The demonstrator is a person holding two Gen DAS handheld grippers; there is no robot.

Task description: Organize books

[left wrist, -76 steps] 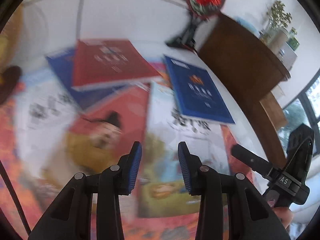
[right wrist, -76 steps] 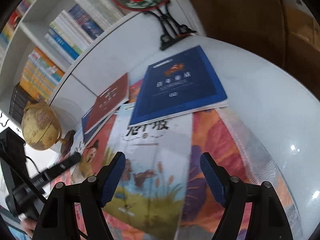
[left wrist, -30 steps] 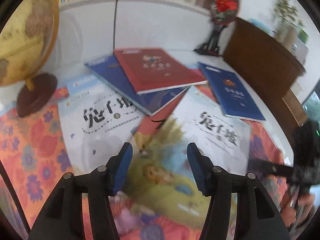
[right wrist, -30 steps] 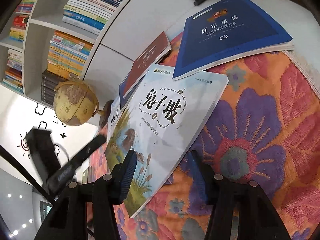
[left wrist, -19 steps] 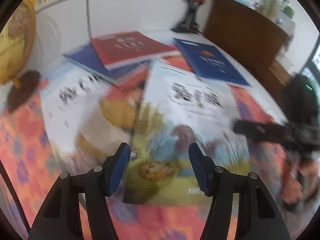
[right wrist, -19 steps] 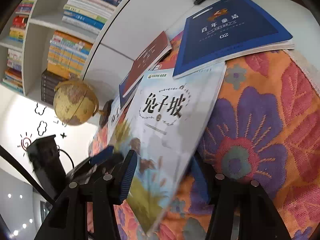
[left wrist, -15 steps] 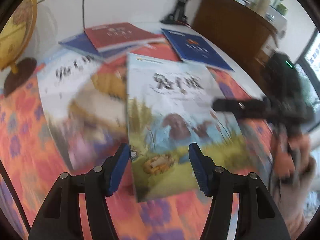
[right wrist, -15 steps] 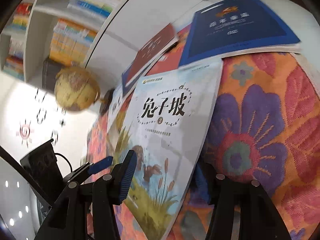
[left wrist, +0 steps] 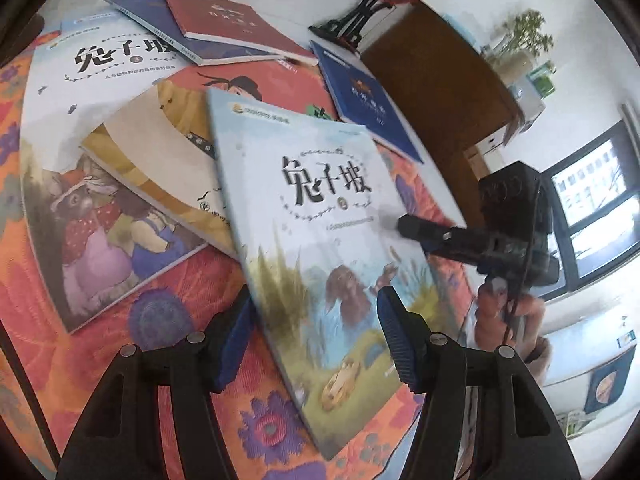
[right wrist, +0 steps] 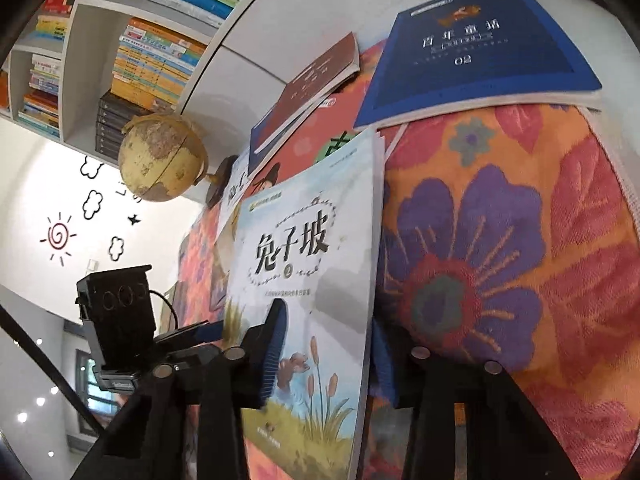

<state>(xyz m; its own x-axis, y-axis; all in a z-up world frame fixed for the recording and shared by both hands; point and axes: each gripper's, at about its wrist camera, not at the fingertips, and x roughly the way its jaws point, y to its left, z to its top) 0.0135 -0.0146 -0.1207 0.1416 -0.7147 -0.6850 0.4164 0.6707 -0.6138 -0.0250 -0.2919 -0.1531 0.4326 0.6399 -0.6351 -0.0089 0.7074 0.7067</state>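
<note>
In the right wrist view, a pale blue picture book (right wrist: 316, 300) is seen at the lower centre, lifted at an angle off the flowered cloth (right wrist: 500, 272). The right gripper (right wrist: 326, 364) has just been closing and is clamped on the book's lower right edge, one finger (right wrist: 274, 344) lying on the cover and the other under the pages.

In the left wrist view, the same book (left wrist: 320, 248) fills the centre, tilted above the other books. The left gripper (left wrist: 312, 344) is held partly open at the bottom of the frame; the book's lower left corner lies between its fingers, but the pads are not seen pressing it. The right gripper (left wrist: 408, 226) is seen at the book's right edge.

The cover is pale blue at the top with large black characters, and shows brown animals, reeds and grass lower down.

Further back, at the left of the left wrist view, a second picture book (left wrist: 80, 160) with the same title lies flat on the cloth. A red book (left wrist: 236, 20) rests on a dark blue one (left wrist: 160, 20) at the upper left. Another blue book (right wrist: 484, 44) lies at the upper right of the right wrist view. A globe (right wrist: 162, 158) stands at the left, and a bookshelf (right wrist: 96, 28) filled with stacked and standing books occupies the upper left.
</note>
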